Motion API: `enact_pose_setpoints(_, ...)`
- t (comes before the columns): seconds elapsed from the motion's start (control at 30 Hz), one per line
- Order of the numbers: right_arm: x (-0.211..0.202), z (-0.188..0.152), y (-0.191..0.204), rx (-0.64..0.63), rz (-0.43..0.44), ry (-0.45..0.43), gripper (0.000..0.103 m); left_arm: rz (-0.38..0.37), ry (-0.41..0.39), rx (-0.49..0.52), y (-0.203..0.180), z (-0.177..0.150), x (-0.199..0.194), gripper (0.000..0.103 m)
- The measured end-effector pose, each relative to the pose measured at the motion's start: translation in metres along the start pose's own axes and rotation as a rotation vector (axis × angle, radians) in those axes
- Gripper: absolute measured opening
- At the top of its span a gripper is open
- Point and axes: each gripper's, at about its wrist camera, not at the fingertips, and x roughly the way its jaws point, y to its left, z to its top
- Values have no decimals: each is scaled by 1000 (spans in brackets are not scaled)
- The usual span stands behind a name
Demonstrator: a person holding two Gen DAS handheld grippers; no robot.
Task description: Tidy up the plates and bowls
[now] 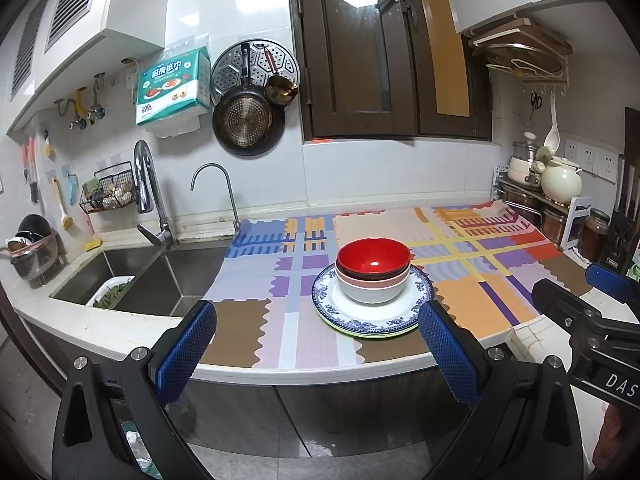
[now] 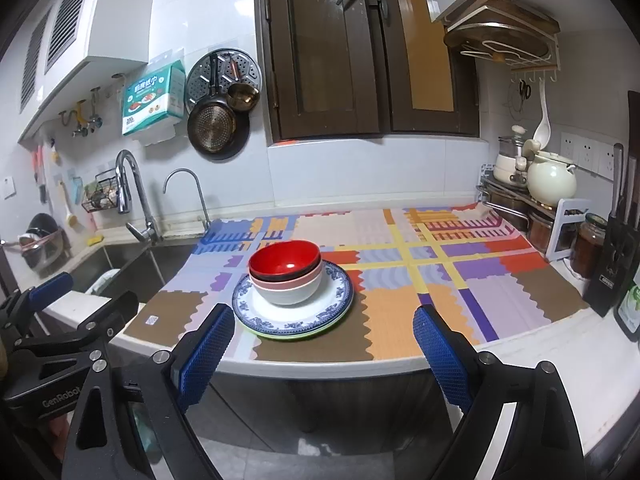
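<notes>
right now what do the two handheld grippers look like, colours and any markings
Both match: the left gripper and right gripper have black angular plastic frames with silver bolts and triangular cut-outs. Each finger carries a blue pad with a fine grid texture. White lettering marks the bodies, "GenRobot" on the left one, a partial "DAS" on the right one.

Home kitchen: sink (image 1: 132,276), hung pan (image 1: 248,120).

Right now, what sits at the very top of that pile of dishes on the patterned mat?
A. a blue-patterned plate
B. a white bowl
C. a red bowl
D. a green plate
C: the red bowl is nested highest, with a pink bowl and the white bowl under it, all standing on the blue-patterned plate, which lies on a green plate.
</notes>
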Motion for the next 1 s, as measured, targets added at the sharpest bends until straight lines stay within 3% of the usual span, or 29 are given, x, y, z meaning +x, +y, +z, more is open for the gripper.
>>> enact_pose_setpoints(1.0, -14, 0, -2, -13, 2, -16, 92, 15, -23, 1, 2, 3, -10, 103)
